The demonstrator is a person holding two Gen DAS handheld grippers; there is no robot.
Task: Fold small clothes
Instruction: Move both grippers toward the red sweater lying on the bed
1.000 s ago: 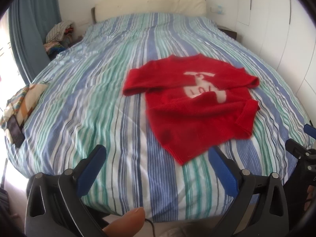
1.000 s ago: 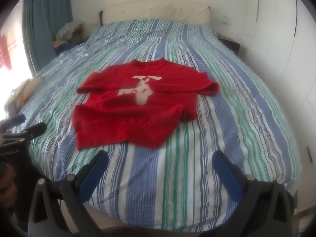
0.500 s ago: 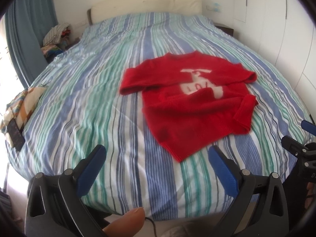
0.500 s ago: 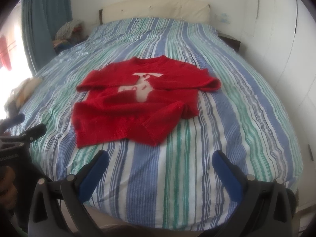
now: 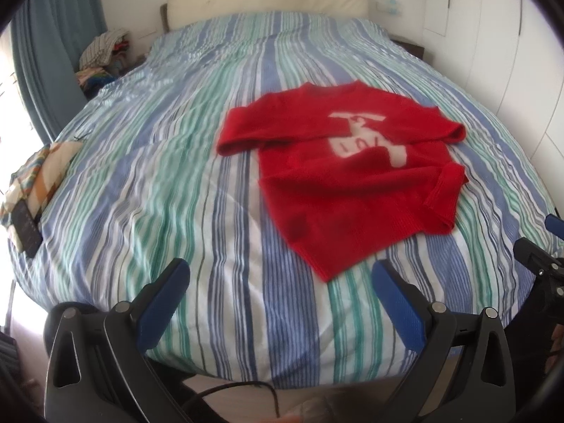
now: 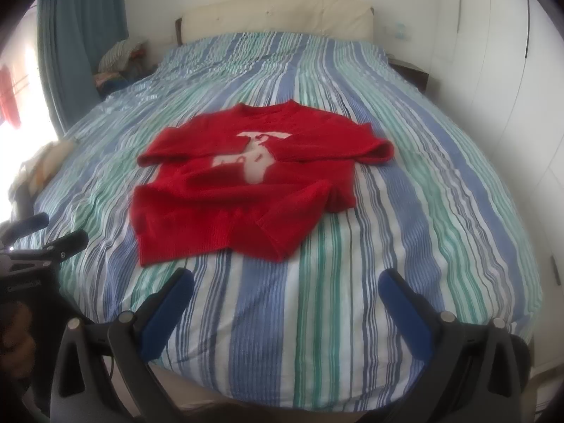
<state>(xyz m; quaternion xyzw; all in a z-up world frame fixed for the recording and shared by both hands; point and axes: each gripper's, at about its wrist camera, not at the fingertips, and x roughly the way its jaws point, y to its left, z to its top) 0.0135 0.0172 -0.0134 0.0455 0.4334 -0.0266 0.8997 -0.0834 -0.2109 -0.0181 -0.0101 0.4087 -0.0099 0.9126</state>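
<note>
A red sweater (image 5: 352, 176) with a pale motif on its chest lies on a bed (image 5: 158, 194) covered by a blue, green and white striped duvet, a little toward the foot end and right of the middle in the left wrist view, with its neck toward the cream headboard (image 5: 268, 0). Both sleeves are folded in across the body: one crosses below the neck, the other lies over the lower part near the hem, and a hem corner points toward the foot of the bed. The left gripper (image 5: 278, 282) hangs over the foot edge with its blue-padded fingers (image 5: 162, 303) spread wide and nothing between them, well short of the sweater's near corner. The right gripper (image 6: 285, 292) is likewise wide apart and empty, above bare duvet just short of the hem. Each gripper shows at the edge of the other's view. No container holds anything here; a folded plaid cloth (image 5: 38, 176) sits on the left edge of the bed with a dark flat object (image 5: 24, 227) lying on it. A heap of clothes (image 5: 102, 53) lies beside the far left corner, next to a blue curtain (image 5: 53, 35); white cupboard doors (image 6: 511, 70) line the right wall. Nothing lies between the grippers and the sweater
</note>
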